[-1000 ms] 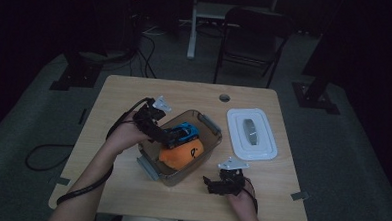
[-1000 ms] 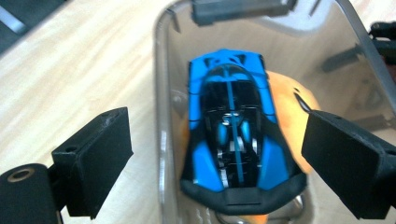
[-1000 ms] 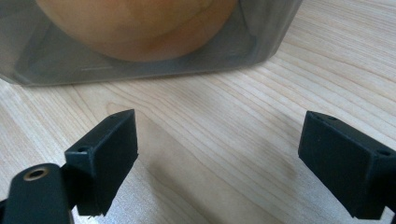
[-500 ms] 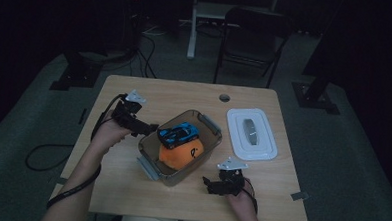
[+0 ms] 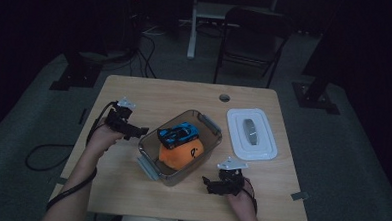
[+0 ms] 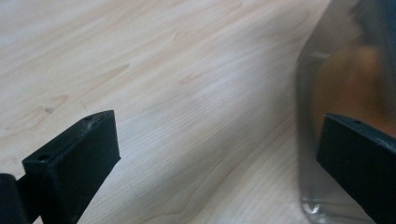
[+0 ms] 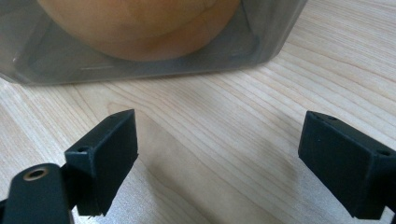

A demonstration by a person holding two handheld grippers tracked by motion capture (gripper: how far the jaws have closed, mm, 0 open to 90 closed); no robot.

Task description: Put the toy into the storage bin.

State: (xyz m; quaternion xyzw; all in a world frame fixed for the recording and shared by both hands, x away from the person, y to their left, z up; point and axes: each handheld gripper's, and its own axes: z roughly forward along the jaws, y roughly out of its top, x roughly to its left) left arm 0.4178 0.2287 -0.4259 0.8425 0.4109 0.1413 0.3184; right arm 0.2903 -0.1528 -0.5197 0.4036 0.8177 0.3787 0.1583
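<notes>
High view: a wooden desk [image 5: 149, 96] in a dark room, with a person's forearms coming in from six o'clock. Near its centre sits a clear container [image 5: 180, 145], set at an angle. Inside it lies an orange cap [image 5: 182, 156], and a blue toy car [image 5: 178, 134] rests on top, toward the eleven o'clock side. The container's white lid [image 5: 251, 133] lies flat on the desk at three o'clock of it, just apart, most likely set aside so things can go in from above.

The left hand-held gripper [image 5: 142, 132] is low over the desk at nine o'clock of the container, pointing at it, with the tips close to the wall. Its jaws have just been opening and now stand wide apart with nothing between them. The left gripper view confirms this: bare wood lies between the jaws, and the container's clear wall [image 6: 308, 130] stands just ahead, near the right jaw. The toy car lies just past that wall, at about three o'clock of this gripper.

The right hand-held gripper [image 5: 207, 183] rests near the desk's front edge, at five o'clock of the container, aimed at it. Its jaws are also spread and empty. In the right gripper view the container [image 7: 261, 42] stands just ahead, the orange cap [image 7: 140, 23] visible through it. This gripper seems parked, perhaps ready to steady the container.
</notes>
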